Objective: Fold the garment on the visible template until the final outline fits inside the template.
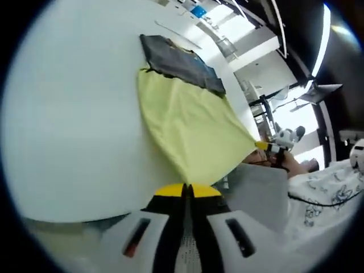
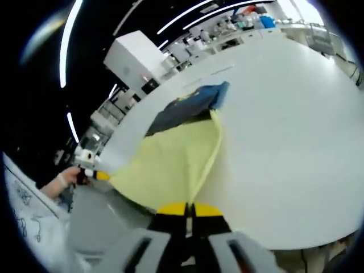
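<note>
The left gripper (image 1: 185,190) has its yellow-tipped jaws closed together on the near corner of the yellow garment (image 1: 190,122). From there the cloth runs away across the white table (image 1: 74,125) toward a dark panel (image 1: 179,60) at its far end. The right gripper (image 2: 187,209) is likewise pinched shut on the other near corner, and the garment (image 2: 170,165) stretches away from it the same way, toward the dark panel (image 2: 187,108).

So the hem hangs stretched between the two grippers at the table's near edge, its long axis pointing away from the person. I judge the next fold carries this edge forward, both hands equally near. I cannot make out the template.
</note>
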The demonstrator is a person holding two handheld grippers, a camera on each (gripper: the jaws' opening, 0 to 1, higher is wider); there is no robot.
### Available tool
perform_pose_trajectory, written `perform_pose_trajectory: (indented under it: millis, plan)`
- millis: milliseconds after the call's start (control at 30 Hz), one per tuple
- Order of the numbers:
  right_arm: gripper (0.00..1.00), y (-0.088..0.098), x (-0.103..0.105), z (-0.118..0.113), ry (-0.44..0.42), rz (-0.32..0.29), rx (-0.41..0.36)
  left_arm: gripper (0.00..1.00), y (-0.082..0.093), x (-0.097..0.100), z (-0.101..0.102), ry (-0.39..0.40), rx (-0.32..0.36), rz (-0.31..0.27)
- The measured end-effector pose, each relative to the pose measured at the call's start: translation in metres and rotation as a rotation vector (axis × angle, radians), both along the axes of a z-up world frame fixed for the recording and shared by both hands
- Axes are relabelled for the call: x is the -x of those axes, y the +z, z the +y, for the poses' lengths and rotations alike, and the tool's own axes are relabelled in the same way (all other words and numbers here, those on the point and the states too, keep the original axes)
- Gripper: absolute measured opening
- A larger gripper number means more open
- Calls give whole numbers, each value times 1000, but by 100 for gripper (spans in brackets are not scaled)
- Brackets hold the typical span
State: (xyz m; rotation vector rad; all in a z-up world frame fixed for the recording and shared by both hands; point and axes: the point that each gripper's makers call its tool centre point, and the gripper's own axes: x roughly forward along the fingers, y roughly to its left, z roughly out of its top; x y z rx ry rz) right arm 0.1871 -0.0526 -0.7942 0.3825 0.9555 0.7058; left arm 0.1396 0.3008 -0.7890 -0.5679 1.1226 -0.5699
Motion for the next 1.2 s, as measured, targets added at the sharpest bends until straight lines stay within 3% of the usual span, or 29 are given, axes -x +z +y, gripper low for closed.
perform_pose_trajectory:
  millis: [167,300,367,500,700,833,1000,1100,1200]
  plan:
    - [0,8,11,-9,1,18,5,0,14,6,-4,-14,32,18]
    - [0,13,12,-15,-14,34,-23,0,31,-10,-7,28,81,-33]
    - [0,1,14,-14,-16,93,-16,0,30,-13,-11,33,88,-24]
    - [0,-1,13,-8,-13,71,-10,0,25,-19,-17,38,90,-32]
    - [4,-31,25,-4,125,68,155,0,28,-22,-18,60,108,-42]
    - [11,-43,31,10,124,116,141,0,27,-22,-17,68,115,-40]
    - [2,-54,28,11,81,162,124,0,27,-20,-17,66,115,-42]
    - [0,-51,27,11,41,200,84,0,30,-22,-16,74,117,-50]
    - [0,-33,29,14,22,231,1,0,36,-27,-9,89,129,-66]
